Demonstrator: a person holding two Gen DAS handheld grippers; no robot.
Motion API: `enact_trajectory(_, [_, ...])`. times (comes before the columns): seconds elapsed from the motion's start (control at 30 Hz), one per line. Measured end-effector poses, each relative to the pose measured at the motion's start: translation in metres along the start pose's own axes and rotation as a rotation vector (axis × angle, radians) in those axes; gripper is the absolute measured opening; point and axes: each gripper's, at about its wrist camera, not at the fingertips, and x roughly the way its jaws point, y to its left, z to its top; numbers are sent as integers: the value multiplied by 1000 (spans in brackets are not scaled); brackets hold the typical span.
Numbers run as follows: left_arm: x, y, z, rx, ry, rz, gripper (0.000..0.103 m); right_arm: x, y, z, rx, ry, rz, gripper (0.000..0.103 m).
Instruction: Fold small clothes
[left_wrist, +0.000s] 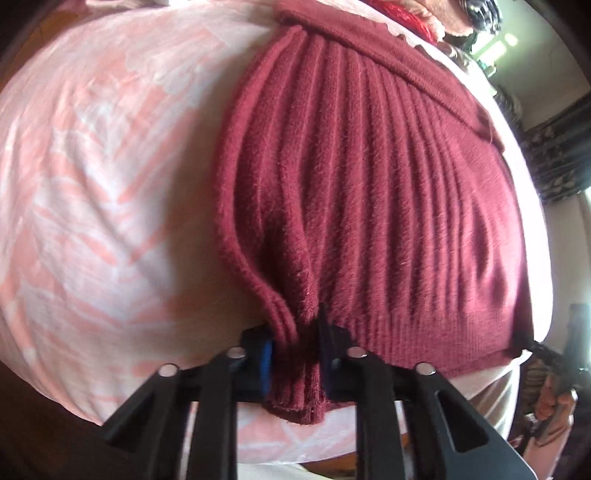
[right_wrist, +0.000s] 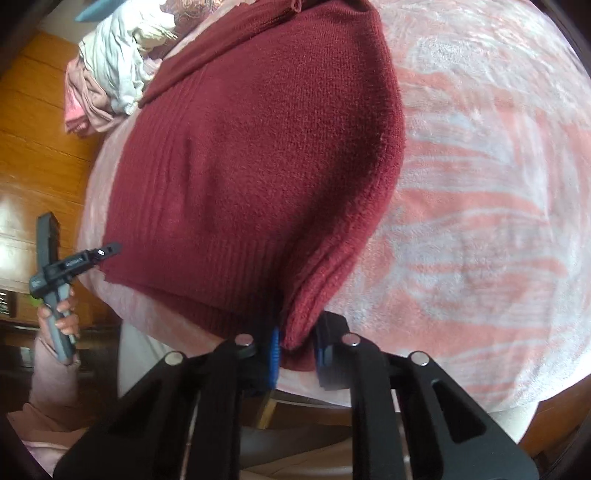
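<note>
**Left wrist and right wrist views: both grippers clamped on the maroon sweater's hem**

Left wrist view first: my left gripper (left_wrist: 297, 356) is nearly closed, its blue-padded fingers (left_wrist: 266, 363) pinching a bunched fold of the maroon sweater (left_wrist: 369, 192) at its near hem corner. The knit gathers into ridges that fan away from the jaws, and a little tab of hem pokes out below the pads toward me. Off to the right of this gripper, at the frame's edge, my other hand's tool is only a blur.

Right wrist view: my right gripper (right_wrist: 297, 356) is likewise squeezed down on the sweater's other near corner, the fabric rising in a folded edge straight from between the pads. To its left, my left hand (right_wrist: 61, 314) grips the handle of the left tool.

Beyond both grippers the sweater lies spread on a pink-and-white patterned bedcover (right_wrist: 480, 184). Farther off, ahead and left of the right gripper, sits a heap of pale clothes (right_wrist: 114, 70) beside a wooden floor (right_wrist: 40, 147).
</note>
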Motion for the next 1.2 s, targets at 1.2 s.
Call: enact_trajectory(1.2, [36, 0, 235, -211, -69, -127, 21, 9, -62, 236, 201, -90, 91, 11])
